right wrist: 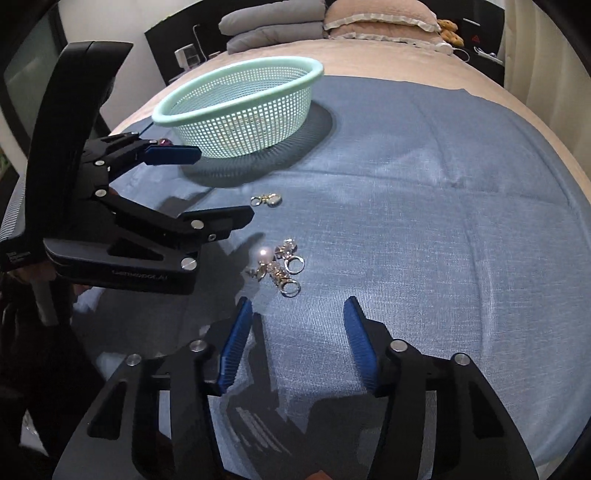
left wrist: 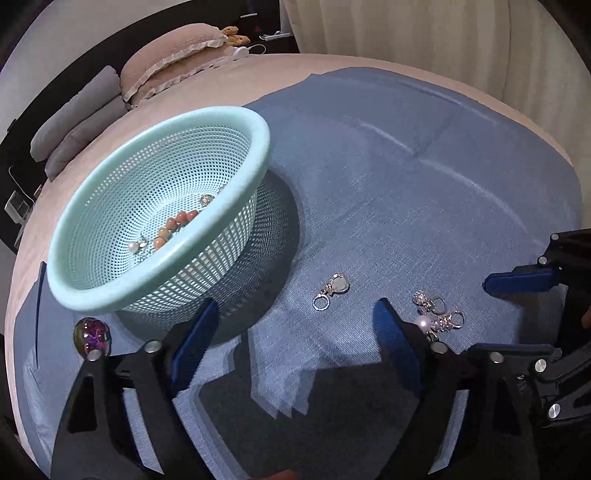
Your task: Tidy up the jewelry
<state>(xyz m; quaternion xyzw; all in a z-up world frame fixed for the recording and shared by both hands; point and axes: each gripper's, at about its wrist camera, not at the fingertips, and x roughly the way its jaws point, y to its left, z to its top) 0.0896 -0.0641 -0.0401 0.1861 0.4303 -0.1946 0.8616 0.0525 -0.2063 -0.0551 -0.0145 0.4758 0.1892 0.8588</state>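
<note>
A mint green mesh basket stands on a blue cloth and holds orange beads and a pearl earring. On the cloth lie a silver oval pendant, a cluster of pearl and crystal earrings, and a purple iridescent bead by the basket. My left gripper is open and empty, just short of the pendant. My right gripper is open and empty, just short of the cluster.
The blue cloth covers a beige bed. Grey pillows and pink pillows lie at the head. Curtains hang beyond the bed. A small white device stands by the bedside.
</note>
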